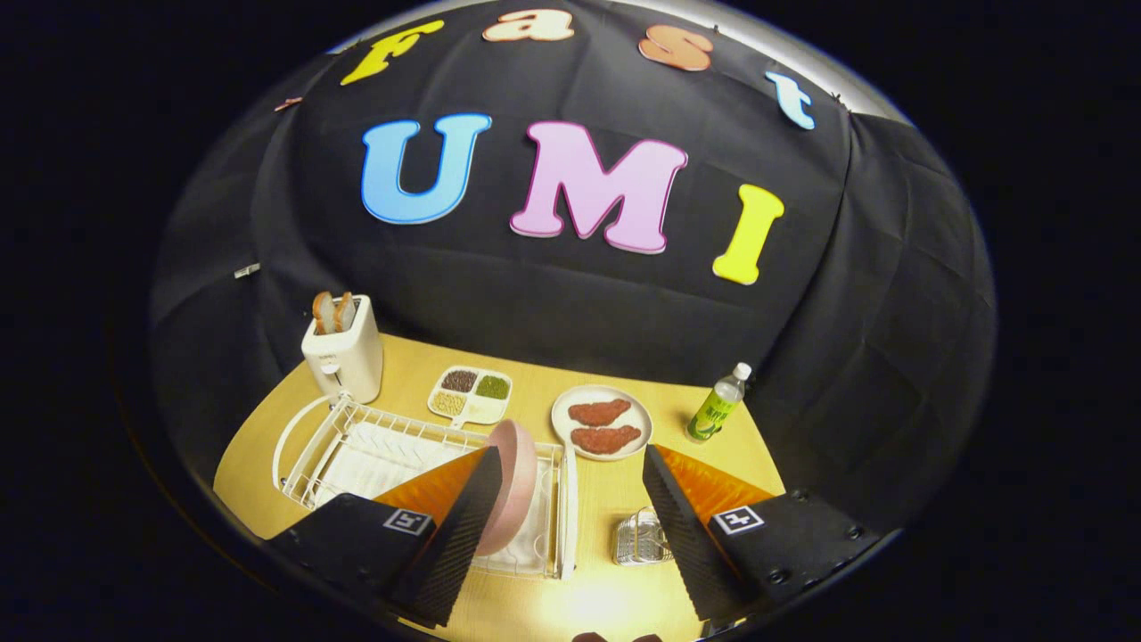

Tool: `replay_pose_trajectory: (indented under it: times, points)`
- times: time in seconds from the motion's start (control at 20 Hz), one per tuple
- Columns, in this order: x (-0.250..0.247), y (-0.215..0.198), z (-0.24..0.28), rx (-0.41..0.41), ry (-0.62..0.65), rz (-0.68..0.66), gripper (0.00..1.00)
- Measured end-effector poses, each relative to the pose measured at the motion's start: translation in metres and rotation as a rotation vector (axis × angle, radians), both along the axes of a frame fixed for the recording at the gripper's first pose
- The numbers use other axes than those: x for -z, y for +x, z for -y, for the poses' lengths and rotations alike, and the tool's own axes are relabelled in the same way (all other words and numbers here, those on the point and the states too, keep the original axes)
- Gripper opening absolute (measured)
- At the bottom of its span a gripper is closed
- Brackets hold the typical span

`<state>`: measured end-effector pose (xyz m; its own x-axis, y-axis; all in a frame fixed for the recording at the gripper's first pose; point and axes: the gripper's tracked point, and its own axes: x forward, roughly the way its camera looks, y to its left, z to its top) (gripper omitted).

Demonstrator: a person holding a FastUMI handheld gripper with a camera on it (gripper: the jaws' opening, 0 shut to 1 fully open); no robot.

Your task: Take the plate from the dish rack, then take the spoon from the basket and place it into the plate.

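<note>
The tool (570,481) is hovering with fingers apart above the worktop (606,588), the pink plate (513,486) standing upright in the white dish rack (339,446), the wire basket (640,538) between the fingers.

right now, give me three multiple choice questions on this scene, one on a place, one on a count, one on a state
1. Where does the pink plate stand?
A. in the dish rack
B. on the toaster
C. beside the bottle

2. How many pieces of meat lie on the white plate?
A. one
B. two
C. four

3. How is the claw?
A. shut on the pink plate
B. shut on the basket
C. open, holding nothing

Answers:
1 A, the pink plate stands on edge in the rack's end, just ahead of the left finger.
2 B, two reddish pieces show.
3 C, the fingers stand wide apart with bare table between them.
</note>
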<state>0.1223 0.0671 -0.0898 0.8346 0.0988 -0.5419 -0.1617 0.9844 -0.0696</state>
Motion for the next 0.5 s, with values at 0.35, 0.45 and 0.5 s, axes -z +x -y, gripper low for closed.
replay_pose_trajectory:
  times: [0.35,0.45,0.5]
  points:
    - [0.068,0.019,-0.032,-0.055,-0.117,-0.206,0.98]
    - [0.088,0.025,-0.032,-0.049,-0.149,-0.26,0.97]
    - [0.096,0.027,-0.031,-0.046,-0.169,-0.286,0.95]
